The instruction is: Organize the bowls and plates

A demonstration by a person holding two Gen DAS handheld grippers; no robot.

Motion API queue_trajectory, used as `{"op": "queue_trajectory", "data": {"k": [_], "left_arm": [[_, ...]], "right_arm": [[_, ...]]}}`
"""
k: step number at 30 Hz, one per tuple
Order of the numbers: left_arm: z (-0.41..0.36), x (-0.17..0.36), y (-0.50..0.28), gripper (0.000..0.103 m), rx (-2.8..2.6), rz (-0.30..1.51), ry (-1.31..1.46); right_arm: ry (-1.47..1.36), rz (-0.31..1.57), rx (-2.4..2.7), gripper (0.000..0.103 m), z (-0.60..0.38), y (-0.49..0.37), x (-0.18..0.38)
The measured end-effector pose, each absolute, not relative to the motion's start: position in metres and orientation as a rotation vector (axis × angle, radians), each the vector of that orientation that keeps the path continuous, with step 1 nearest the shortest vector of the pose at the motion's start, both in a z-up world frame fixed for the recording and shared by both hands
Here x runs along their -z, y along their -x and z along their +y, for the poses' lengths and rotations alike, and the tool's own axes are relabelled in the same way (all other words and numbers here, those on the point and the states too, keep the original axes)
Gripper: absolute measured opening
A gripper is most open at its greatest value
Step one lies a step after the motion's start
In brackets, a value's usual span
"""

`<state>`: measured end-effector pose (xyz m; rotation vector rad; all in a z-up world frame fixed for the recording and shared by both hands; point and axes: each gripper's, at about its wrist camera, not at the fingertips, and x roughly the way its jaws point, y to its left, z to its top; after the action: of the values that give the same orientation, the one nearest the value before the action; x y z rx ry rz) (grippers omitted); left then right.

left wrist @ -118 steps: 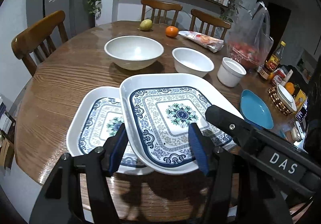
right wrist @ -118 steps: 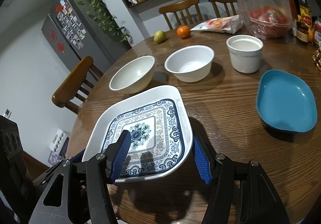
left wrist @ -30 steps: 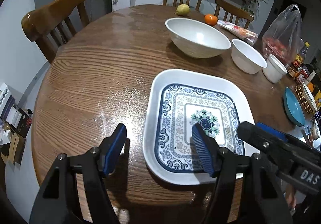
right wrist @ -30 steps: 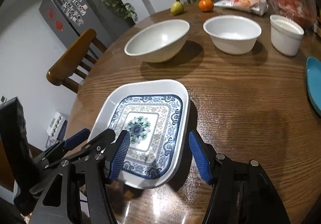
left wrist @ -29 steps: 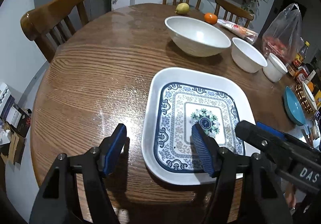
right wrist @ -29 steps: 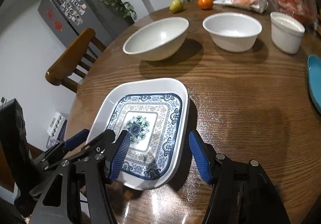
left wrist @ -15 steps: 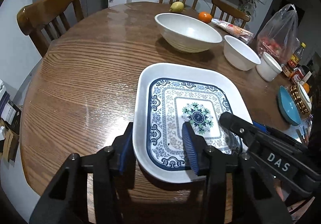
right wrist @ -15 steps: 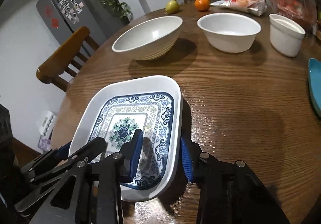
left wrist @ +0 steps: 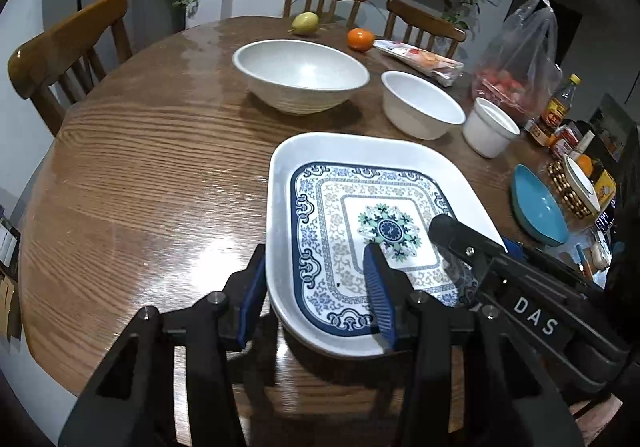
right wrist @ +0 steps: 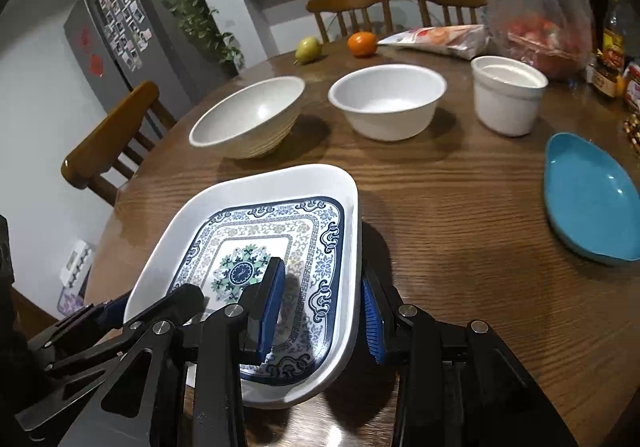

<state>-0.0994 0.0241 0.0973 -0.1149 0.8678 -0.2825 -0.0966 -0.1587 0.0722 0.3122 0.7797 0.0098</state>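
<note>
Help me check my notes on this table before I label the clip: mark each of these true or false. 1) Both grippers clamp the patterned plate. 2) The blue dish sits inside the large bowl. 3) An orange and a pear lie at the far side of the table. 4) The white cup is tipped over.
1) True: the left gripper and right gripper each have fingers either side of the patterned plate's rim.
2) False: the blue dish lies alone on the table, apart from the large bowl.
3) True: orange, pear.
4) False: the white cup stands upright.
</note>
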Motion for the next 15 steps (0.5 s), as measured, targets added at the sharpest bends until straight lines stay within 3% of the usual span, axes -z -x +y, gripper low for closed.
{"op": "queue_trajectory", "data": {"k": [15], "left_arm": [[-0.013, -0.090, 0.097, 0.047, 0.320, 0.916, 0.090]], "right_arm": [[-0.320, 0.797, 0.043, 0.039, -0.193, 0.106, -0.064]]}}
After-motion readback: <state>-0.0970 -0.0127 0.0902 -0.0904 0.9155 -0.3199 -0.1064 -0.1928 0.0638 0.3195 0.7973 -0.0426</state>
